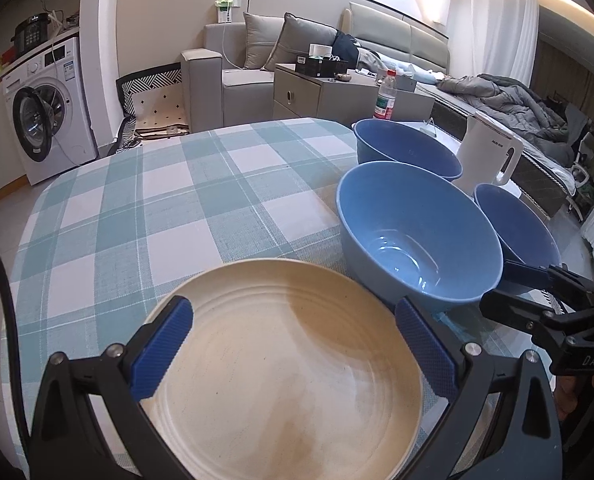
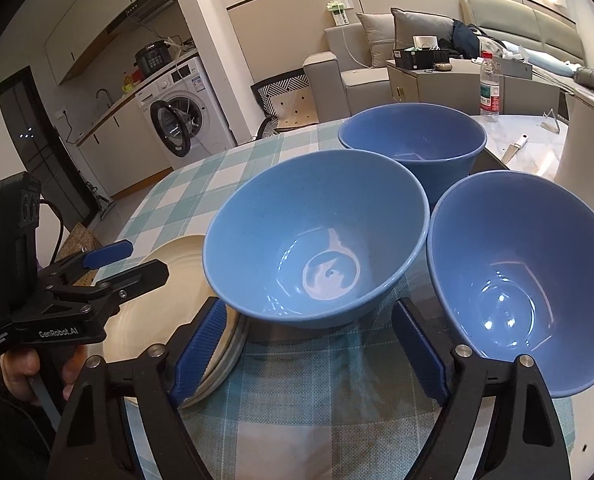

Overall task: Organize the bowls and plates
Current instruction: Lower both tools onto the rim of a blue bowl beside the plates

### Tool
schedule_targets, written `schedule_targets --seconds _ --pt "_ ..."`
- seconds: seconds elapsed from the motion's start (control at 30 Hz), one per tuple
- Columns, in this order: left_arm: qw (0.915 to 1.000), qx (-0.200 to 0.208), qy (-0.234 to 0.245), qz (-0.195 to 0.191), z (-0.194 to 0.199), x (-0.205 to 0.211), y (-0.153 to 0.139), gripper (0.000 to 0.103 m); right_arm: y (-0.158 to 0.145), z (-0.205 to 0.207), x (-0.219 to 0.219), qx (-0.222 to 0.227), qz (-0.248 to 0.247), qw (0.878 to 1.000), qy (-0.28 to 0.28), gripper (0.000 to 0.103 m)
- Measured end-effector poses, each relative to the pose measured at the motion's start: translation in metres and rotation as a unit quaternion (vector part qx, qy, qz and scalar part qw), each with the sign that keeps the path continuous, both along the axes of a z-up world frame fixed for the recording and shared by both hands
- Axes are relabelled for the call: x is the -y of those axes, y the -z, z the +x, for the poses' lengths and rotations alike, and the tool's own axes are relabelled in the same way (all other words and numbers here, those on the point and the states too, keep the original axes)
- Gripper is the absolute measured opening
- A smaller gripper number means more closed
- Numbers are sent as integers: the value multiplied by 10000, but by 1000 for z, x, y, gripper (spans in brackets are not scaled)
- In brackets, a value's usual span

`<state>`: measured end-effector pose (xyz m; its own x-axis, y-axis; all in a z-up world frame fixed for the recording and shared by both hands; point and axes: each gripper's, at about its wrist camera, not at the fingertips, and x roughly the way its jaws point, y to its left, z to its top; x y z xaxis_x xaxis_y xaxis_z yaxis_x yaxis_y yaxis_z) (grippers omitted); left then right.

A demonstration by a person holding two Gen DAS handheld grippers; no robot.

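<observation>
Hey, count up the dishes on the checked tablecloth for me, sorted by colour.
Blue bowls: 3 (near one, right one, far one)
Cream plates: at least 1; stacked rims show beneath it in the right wrist view, number unclear
Total: at least 4

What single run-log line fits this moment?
left gripper: open over cream plate | right gripper: open, empty | three blue bowls: unstacked

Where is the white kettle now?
The white kettle stands at the table's far right in the left wrist view, behind the blue bowls, beyond the checked cloth.
</observation>
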<state>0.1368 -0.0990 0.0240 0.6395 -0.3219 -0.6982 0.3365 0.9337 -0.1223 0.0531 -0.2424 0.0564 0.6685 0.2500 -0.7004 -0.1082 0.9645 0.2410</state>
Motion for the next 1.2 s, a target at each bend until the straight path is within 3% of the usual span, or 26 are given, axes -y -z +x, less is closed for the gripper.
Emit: schedule_targets --seconds 0.5,0.73,1.0,1.13,1.2 --pt "9997 38 245 -50 21 17 -9 101 0 2 -5 84 -203 9990 378 78" --pt "9994 -104 329 -10 36 25 -7 87 0 3 -8 117 -306 9979 552 75" --pt "9988 -145 461 -62 43 31 -8 85 2 7 -6 89 -350 9969 693 71" --pt "9984 -281 488 -29 48 34 -5 65 2 6 -6 98 -357 9967 720 71" --pt "9983 -334 470 -31 51 35 -3 63 2 6 -6 111 -378 9966 720 70"
